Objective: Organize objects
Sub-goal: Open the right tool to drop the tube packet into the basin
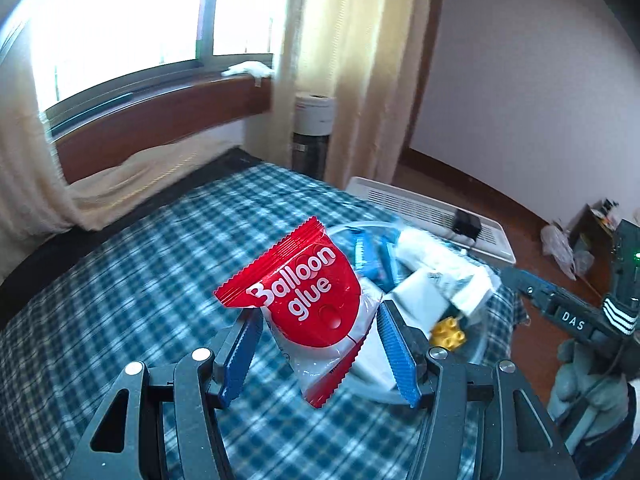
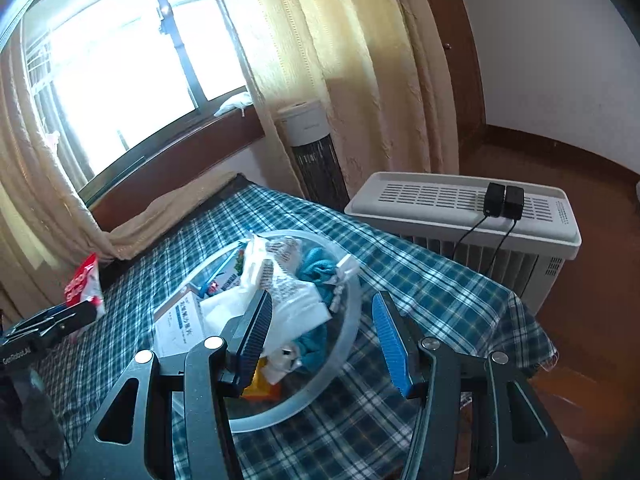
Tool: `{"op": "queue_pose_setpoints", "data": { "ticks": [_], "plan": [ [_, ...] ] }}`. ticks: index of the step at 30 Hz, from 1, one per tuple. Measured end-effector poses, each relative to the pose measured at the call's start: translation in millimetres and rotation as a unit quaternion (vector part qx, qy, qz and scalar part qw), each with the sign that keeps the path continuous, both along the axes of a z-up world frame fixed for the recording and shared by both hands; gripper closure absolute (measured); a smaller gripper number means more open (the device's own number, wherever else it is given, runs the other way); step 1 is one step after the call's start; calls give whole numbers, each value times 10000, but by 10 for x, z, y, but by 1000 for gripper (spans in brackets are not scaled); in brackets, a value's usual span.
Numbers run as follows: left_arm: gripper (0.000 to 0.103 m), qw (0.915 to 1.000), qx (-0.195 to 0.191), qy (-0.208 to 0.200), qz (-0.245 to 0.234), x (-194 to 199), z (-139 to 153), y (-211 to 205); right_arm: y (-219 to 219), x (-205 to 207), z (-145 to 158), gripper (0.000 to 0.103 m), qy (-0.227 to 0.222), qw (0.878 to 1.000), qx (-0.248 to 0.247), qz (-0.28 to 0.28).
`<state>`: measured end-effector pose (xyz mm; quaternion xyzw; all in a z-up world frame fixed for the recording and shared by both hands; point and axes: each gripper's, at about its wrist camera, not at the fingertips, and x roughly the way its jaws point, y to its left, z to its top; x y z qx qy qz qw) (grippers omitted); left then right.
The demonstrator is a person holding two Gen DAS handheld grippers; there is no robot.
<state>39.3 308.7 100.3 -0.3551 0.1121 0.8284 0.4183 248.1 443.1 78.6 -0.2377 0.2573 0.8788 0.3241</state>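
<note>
1. Packet [image 1: 310, 300], red and white, printed "Balloon glue", sits between the blue pads of the left gripper [image 1: 320, 354], which grasps it by its lower clear part and holds it up above the checked cloth [image 1: 120, 300].
2. Behind the packet stands a clear bowl [image 2: 352, 312] on the same blue and white cloth.
3. The bowl is filled with white plastic bags [image 2: 280, 280], a teal cloth [image 2: 320, 272], a white box [image 2: 180, 320] and a blue strip [image 1: 366, 254].
4. A yellow toy block [image 1: 448, 334] lies at the bowl's near edge in the left view.
5. The right gripper [image 2: 324, 344] hangs over the bowl with its jaws apart, gripping nothing; its left pad [image 2: 256, 332] is in front of a white bag.
6. A white heater [image 2: 460, 216] stands beside the table, two black plugs [image 2: 502, 200] on top.
7. Cream curtains [image 2: 340, 60] frame the bright window [image 2: 112, 60].
</note>
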Motion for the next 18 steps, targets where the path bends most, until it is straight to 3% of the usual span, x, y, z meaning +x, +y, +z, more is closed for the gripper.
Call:
{"op": "queue_pose_setpoints", "data": {
  "ticks": [18],
  "plan": [
    [40,9966,-290,-406,-656,62,-204,883,238,219,-130,49,77,9998,-25,-177]
  ]
}}
